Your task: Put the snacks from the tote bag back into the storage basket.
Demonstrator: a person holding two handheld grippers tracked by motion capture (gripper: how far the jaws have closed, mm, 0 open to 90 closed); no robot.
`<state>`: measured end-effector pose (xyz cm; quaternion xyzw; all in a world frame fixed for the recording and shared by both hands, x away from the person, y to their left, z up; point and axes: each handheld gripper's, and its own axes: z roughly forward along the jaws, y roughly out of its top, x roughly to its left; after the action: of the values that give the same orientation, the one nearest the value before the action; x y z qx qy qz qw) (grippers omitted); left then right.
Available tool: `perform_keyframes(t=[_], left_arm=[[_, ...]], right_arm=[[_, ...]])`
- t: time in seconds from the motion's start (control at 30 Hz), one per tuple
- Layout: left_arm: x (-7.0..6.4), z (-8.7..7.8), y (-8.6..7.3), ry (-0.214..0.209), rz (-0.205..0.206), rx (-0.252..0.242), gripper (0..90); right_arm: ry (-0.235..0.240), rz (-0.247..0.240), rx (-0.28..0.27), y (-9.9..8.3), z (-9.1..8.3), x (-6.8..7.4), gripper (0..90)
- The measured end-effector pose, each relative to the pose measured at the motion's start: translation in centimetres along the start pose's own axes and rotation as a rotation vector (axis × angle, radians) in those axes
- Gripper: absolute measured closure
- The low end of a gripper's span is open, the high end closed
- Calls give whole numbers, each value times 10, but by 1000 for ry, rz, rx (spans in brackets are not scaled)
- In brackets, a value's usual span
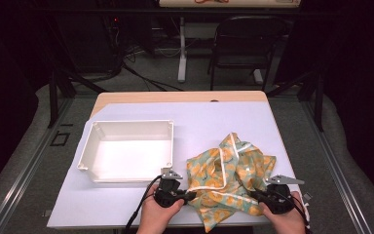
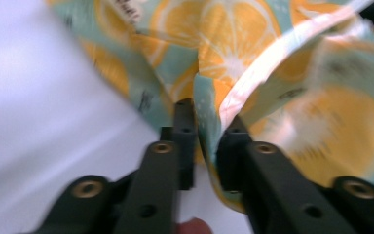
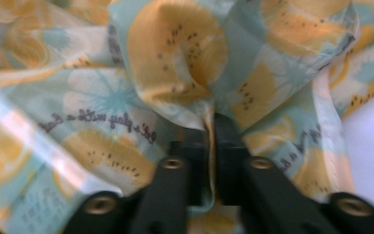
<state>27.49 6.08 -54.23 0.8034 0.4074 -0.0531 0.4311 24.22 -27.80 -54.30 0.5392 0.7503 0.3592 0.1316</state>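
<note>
- The cloth [image 1: 229, 183], a thin fabric printed with orange slices on pale green and edged in white piping, lies crumpled at the near right of the table [image 1: 185, 114], just right of the white tray [image 1: 126, 153].
- We judge it light, soft and limp: it will sag and fold wherever it is not held, and it may slide a little on the smooth white sheet [image 1: 102, 204] that covers the table.
- We see the left gripper [image 1: 191, 196] at the cloth's near left edge; in the left gripper view a fold with the white piping [image 2: 253, 80] stands between its jaws, which sit close on either side of it, pinching it.
- The right gripper [image 1: 254, 193] is at the near right edge; in the right gripper view its jaws are pressed together on a gathered fold.
- We think the hems and corners are the best places to hold, since a pinch in the bunched middle would lift several layers at once.
- The tray is empty and open, with low walls; its near right corner stands close to the left gripper and could be bumped.
- Beyond the table stand a dark folding chair [image 1: 246, 46] and a desk leg, well apart from the work.
</note>
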Motion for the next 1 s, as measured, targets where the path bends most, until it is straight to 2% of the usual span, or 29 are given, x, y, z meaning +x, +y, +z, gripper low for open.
perform_keyframes(t=[0.07, 0.13, 0.17, 0.2, 0.23, 0.27, 0.3, 0.33, 0.4, 0.43, 0.47, 0.5, 0.57, 0.6, 0.63, 0.67, 0.7, 0.73, 0.77, 0.8, 0.83, 0.9, 0.97, 1.0], left_arm=[[-3, -9, 6, -3, 7, -53, 629], [-5, -18, 13, -2, 20, -103, 572], [-6, -22, 16, 1, 26, -121, 547], [-7, -26, 20, 2, 33, -132, 547], [-8, -29, 24, 9, 39, -145, 531], [-9, -31, 29, 17, 47, -160, 495], [-9, -31, 32, 22, 52, -170, 495], [-11, -31, 36, 24, 56, -173, 478], [-14, -26, 41, 23, 62, -180, 419], [-16, -22, 43, 22, 67, -178, 419], [-17, -17, 45, 24, 70, -173, 397], [-20, -5, 45, 28, 81, -166, 349], [-22, 1, 45, 38, 93, -153, 325], [-22, 9, 46, 63, 102, -138, 302], [-22, 13, 47, 73, 100, -136, 285], [-21, 18, 48, 80, 96, -125, 285], [-20, 24, 50, 90, 93, -120, 313], [-16, 31, 52, 116, 79, -103, 363], [-16, 31, 52, 116, 79, -103, 432], [-13, 33, 54, 129, 72, -90, 503], [-11, 34, 55, 142, 61, -90, 503], [-7, 35, 57, 161, 45, -80, 653], [-2, 36, 58, 163, 40, -55, 795], [-1, 36, 58, 166, 31, -50, 795]], right_arm=[[-9, -7, -51, 3, -6, 2, 596], [-31, -18, -119, 7, -15, 3, 522], [-34, -25, -196, 12, -26, 5, 507], [-34, -25, -196, 12, -26, 5, 507], [-36, -28, -236, 15, -30, 7, 502], [-37, -56, -295, 24, -37, 12, 506], [-37, -56, -295, 24, -37, 12, 506], [-28, -60, -318, 27, -37, 15, 512], [-14, -101, -347, 36, -34, 26, 526], [-14, -101, -347, 36, -34, 26, 526], [6, -112, -339, 39, -30, 30, 527], [70, -143, -310, 43, -20, 37, 522], [86, -154, -297, 44, -16, 40, 505], [115, -171, -277, 46, -10, 42, 473], [136, -191, -231, 51, 4, 45, 420], [136, -191, -231, 51, 4, 45, 420], [144, -183, -196, 54, 16, 45, 405], [153, -177, -174, 56, 22, 44, 419], [153, -177, -174, 56, 22, 44, 419], [158, -196, -138, 55, 30, 45, 565], [158, -196, -138, 55, 30, 45, 565], [153, -214, -92, 51, 35, 47, 747], [176, -217, -70, 44, 35, 48, 872], [176, -217, -70, 44, 35, 48, 872]])
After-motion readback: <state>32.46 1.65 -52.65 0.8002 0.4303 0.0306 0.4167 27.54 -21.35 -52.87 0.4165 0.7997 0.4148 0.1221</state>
